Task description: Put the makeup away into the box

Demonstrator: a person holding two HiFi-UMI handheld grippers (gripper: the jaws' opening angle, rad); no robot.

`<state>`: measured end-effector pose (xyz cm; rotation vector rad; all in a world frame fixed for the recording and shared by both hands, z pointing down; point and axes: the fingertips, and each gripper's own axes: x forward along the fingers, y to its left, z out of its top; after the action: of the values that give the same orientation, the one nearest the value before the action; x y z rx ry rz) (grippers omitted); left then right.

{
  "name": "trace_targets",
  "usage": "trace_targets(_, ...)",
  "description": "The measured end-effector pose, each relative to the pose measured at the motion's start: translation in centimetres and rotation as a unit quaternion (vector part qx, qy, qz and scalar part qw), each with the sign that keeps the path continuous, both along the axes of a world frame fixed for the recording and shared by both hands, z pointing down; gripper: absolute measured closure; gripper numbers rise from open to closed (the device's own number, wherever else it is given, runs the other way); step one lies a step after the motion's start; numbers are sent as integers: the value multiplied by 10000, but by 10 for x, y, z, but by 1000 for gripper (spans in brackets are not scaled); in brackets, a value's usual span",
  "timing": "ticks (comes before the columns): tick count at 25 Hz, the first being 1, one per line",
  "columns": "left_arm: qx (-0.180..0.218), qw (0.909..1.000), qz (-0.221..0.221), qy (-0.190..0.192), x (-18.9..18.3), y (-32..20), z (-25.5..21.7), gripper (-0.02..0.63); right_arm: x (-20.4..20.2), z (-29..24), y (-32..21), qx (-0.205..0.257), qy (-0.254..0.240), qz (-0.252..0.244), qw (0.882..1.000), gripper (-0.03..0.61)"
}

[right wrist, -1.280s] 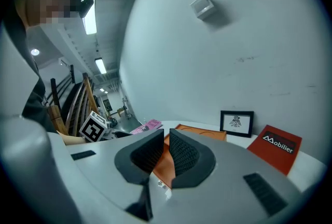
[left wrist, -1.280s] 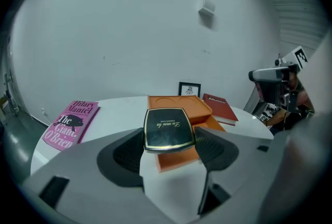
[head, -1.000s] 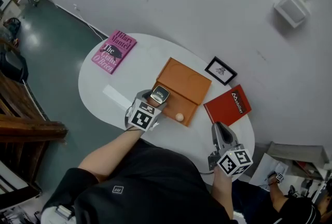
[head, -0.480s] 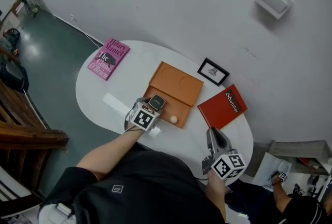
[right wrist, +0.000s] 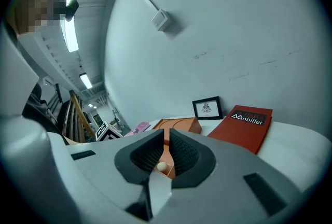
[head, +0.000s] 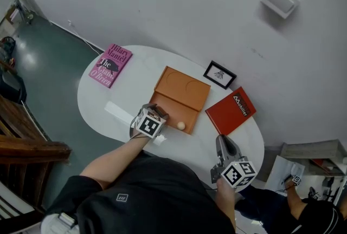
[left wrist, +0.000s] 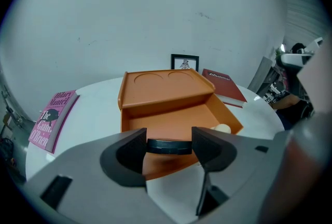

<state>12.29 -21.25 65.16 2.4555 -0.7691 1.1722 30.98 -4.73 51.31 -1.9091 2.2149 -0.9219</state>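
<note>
A: L gripper (left wrist: pixel 168 140) status?
B: Clamped on black compact (left wrist: pixel 168 146), a pad on each end. Jaws have just been closing in on it. Compact lies level at the near wall of the open orange box (left wrist: pixel 171 116), left end. Can't tell if it touches the box.
A: Anything inside?
B: Small cream ball (left wrist: pixel 223 128) in the near right corner. Lid (left wrist: pixel 163 85) is open behind.
A: R gripper (right wrist: pixel 166 137)?
B: Jaws nearly together, nothing btwn. It's at the table (head: pixel 135 78) edge, well apart from box, w/ red book (head: pixel 230 110) beyond it. Pink book (head: pixel 110 64) at table's left end, framed pic (head: pixel 219 74) behind box.
</note>
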Motion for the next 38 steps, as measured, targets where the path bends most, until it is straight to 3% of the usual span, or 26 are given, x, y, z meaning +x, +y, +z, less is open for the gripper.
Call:
trace_targets(13, 49, 9989, -157, 438, -26, 8, -26, 348, -24, 4, -19, -95, -49, -238, 9997, 526)
trace_targets(17, 107, 9971, -234, 720, -33, 10, -44, 404, -28, 2, -22, -104, -1, -277, 9996, 526)
trace_targets(26, 662, 9829, -348, 1681, -55, -14, -133, 435, -54, -15, -49, -24, 291, -457, 9985, 526)
trace_targets(31, 1021, 9712, -161, 2146, -93, -29, -187, 500, -90, -45, -77, 306, 494, -387, 9976, 529)
trace_targets(38, 1430, 9529, 233, 2664, -145, -57, -244, 566, -124, -132, -116, 1360, 1117, 344, 9838, 538)
